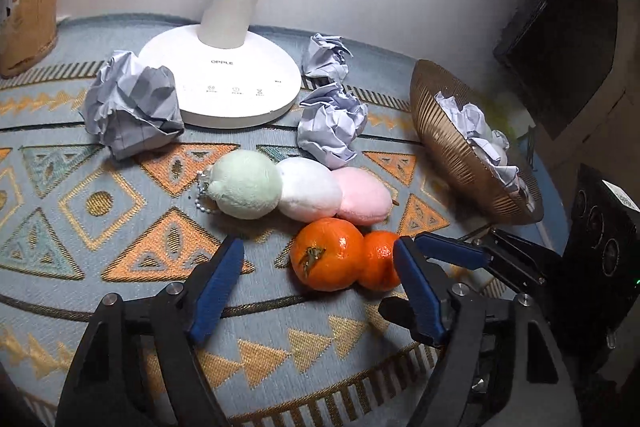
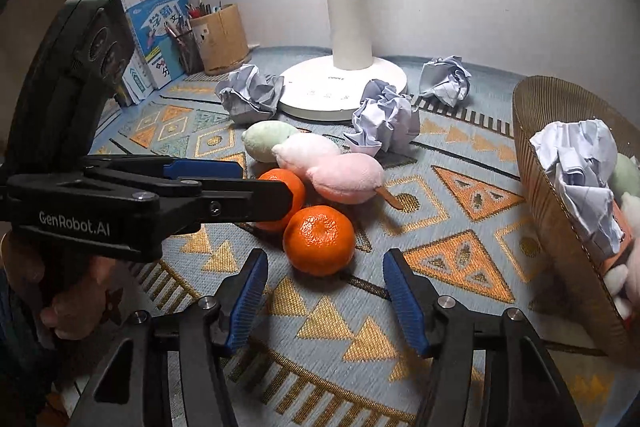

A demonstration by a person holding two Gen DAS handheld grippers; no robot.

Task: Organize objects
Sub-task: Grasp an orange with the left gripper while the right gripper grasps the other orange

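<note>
Two oranges lie side by side on the patterned cloth: a larger one [image 1: 326,255] [image 2: 276,199] and a smaller one [image 1: 380,261] [image 2: 319,241]. Behind them lies a plush dango skewer with green, white and pink balls [image 1: 298,193] [image 2: 316,163]. My left gripper [image 1: 318,259] is open, its jaws on either side of the larger orange, close in front of it; it also shows in the right wrist view [image 2: 256,187]. My right gripper [image 2: 325,267] is open just in front of the nearer orange; it also shows in the left wrist view [image 1: 452,247].
A white lamp base [image 1: 224,83] [image 2: 344,91] stands at the back. Three crumpled paper balls [image 1: 132,107] [image 1: 332,131] [image 1: 326,53] lie around it. A gold ribbed bowl [image 1: 448,131] [image 2: 552,203] at the right holds crumpled paper and plush. Books and a pencil cup [image 2: 218,35] stand at the back left.
</note>
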